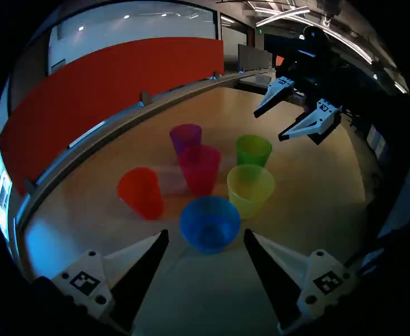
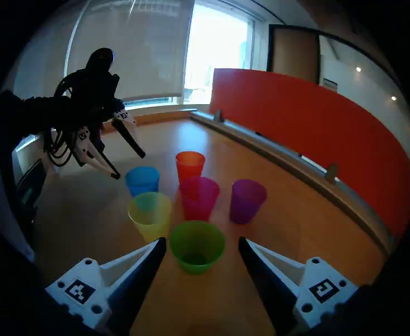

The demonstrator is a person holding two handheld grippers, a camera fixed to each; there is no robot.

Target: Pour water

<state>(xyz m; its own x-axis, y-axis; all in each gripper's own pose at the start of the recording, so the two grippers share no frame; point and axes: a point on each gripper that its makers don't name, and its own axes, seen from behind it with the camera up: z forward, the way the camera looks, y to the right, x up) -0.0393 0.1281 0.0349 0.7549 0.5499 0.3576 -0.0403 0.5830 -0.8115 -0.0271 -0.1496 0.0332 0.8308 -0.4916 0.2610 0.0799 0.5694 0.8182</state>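
Six coloured cups (image 1: pixel 199 168) clustered mid tabletop (image 1: pixel 317 190). L gripper (image 1: pixel 205 232) jaws wide, blue cup (image 1: pixel 209 221) just ahead betw. tips (not touching). R gripper (image 2: pixel 201 239) jaws wide, green cup (image 2: pixel 196 249) just ahead betw. tips.

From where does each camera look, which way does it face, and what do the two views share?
Left gripper view: on the left gripper, facing over the blue cup toward the right gripper; own open fingers below.
Right gripper view: on the right gripper, facing over the green cup toward the left gripper; own open fingers below.
Shared: six cups, wooden table, red partition.
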